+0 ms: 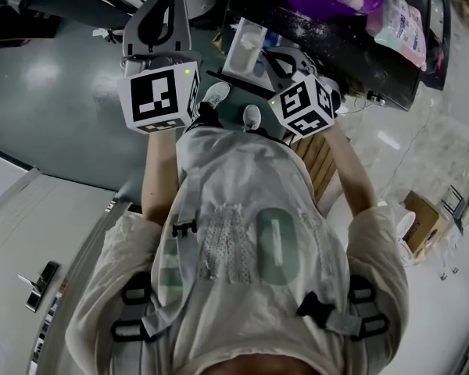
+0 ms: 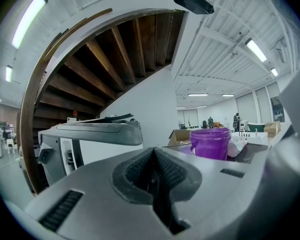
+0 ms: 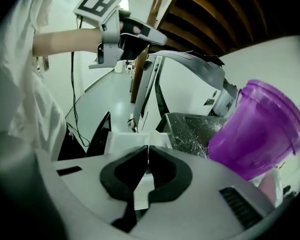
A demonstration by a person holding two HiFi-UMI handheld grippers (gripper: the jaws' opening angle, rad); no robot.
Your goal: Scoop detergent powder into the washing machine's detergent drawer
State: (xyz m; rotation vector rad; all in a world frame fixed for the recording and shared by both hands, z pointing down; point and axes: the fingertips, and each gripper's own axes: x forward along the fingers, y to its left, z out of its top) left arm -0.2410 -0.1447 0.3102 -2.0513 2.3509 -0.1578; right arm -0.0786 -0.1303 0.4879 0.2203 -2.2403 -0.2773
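Left gripper and right gripper both have jaws closed together with nothing between them, while the purple detergent tub stands beyond the right gripper on a powder-dusted dark surface, near the white drawer.

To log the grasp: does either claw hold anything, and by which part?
The left claw is shut and empty. The right claw is shut; whether the white sliver between its jaws is held or background cannot be told.

The right gripper has its jaws together over a powder-dusted top. A purple tub is at right and the left gripper above.
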